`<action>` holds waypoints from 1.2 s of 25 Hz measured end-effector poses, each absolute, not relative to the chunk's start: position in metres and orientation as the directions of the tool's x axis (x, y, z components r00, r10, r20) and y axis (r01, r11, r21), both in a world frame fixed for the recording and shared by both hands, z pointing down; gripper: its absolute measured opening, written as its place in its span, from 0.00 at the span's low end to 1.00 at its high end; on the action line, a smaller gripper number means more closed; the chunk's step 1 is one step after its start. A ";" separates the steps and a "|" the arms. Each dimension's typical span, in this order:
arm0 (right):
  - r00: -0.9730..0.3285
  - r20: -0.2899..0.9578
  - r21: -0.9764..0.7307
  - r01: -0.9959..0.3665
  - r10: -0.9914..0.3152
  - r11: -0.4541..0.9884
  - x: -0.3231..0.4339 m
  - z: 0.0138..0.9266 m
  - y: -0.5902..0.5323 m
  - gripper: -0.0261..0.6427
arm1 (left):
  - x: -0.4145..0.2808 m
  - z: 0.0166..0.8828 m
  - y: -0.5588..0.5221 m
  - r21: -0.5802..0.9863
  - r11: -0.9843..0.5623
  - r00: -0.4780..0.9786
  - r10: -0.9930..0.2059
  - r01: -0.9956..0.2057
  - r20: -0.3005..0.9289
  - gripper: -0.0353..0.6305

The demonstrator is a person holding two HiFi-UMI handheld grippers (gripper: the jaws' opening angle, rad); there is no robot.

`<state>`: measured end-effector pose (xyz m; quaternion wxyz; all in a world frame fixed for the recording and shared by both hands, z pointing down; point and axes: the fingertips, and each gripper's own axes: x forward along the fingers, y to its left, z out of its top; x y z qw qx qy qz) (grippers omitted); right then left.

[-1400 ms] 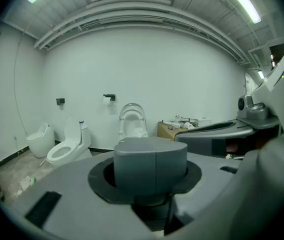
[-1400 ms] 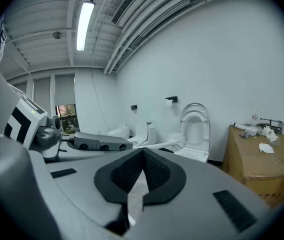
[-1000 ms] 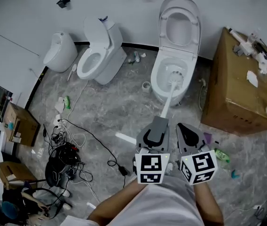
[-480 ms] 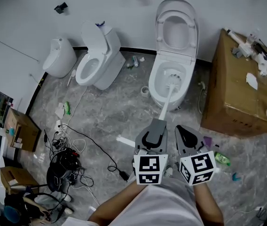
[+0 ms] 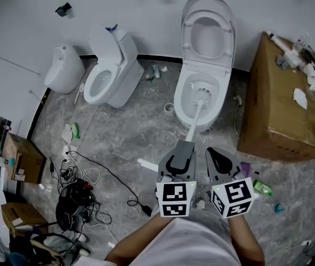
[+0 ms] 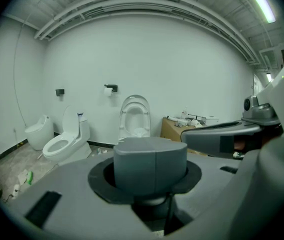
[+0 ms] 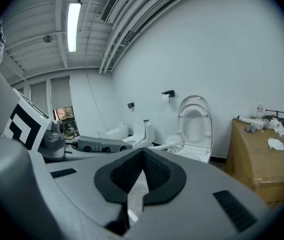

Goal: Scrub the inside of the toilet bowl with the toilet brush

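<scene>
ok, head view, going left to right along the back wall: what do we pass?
small white fixture → toilet with its lid up → open toilet, with the toilet brush head in its bowl → cardboard box

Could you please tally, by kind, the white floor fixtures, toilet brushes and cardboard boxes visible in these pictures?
Toilets: 2
Small urinal-like fixture: 1
Toilet brush: 1
Cardboard boxes: 3
Total: 7
</scene>
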<state>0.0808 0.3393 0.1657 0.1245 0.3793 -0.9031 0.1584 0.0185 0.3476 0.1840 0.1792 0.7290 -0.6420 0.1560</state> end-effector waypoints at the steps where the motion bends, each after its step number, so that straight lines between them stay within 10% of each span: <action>1: -0.678 0.351 -0.192 -0.727 -0.646 0.659 0.078 0.168 0.333 0.04 | 0.015 0.187 0.340 0.065 -0.113 0.131 -0.877 -0.991 0.462 0.29; 30: -0.514 0.534 -0.226 -0.852 -0.671 0.472 -0.026 0.242 0.083 0.04 | -0.103 0.295 0.098 0.189 -0.273 0.328 -0.679 -0.943 0.657 0.29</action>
